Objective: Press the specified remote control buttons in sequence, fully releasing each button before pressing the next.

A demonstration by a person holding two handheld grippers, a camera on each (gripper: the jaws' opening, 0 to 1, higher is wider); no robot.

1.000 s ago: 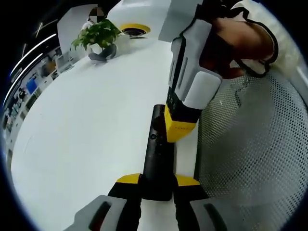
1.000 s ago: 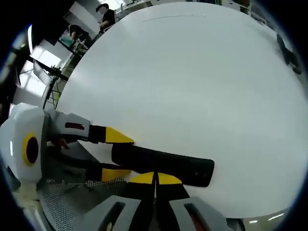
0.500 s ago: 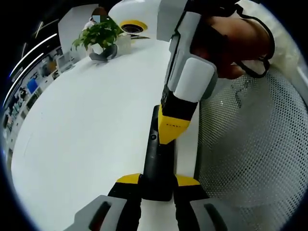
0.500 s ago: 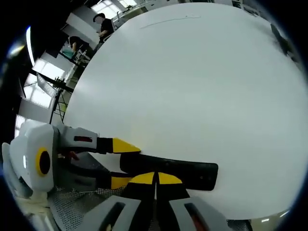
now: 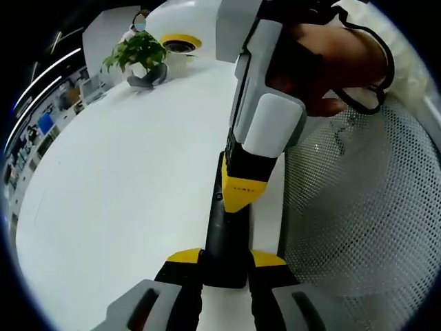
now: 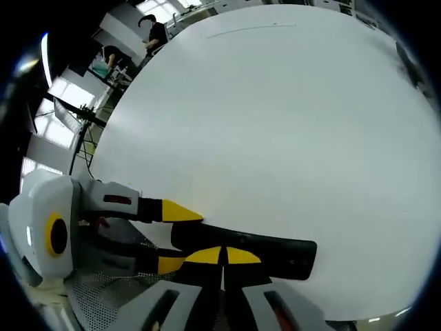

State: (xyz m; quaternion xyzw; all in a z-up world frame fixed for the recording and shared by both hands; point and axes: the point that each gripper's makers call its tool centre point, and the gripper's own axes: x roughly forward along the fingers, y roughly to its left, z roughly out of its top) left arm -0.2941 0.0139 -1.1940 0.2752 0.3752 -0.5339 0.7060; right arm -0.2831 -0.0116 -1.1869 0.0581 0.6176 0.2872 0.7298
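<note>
White table (image 5: 124, 179): left gripper (image 5: 226, 265) clamps remote (image 5: 224, 241) near table edge, steadying it; right gripper (image 6: 222, 256), jaws together (pointed tip), bears on buttons.

White table (image 5: 124, 179), remote (image 5: 224, 238), plant (image 5: 141, 55)

white table (image 5: 131, 172) | potted plant (image 5: 140, 55) far end | yellow tape roll (image 5: 180, 43) beside it | mesh chair (image 5: 372, 221)

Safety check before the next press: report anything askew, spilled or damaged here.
Nothing stands out. The black remote lies flat on the white table, near its edge, held at one end by the left gripper; the right gripper, jaws shut, is over its buttons.
</note>
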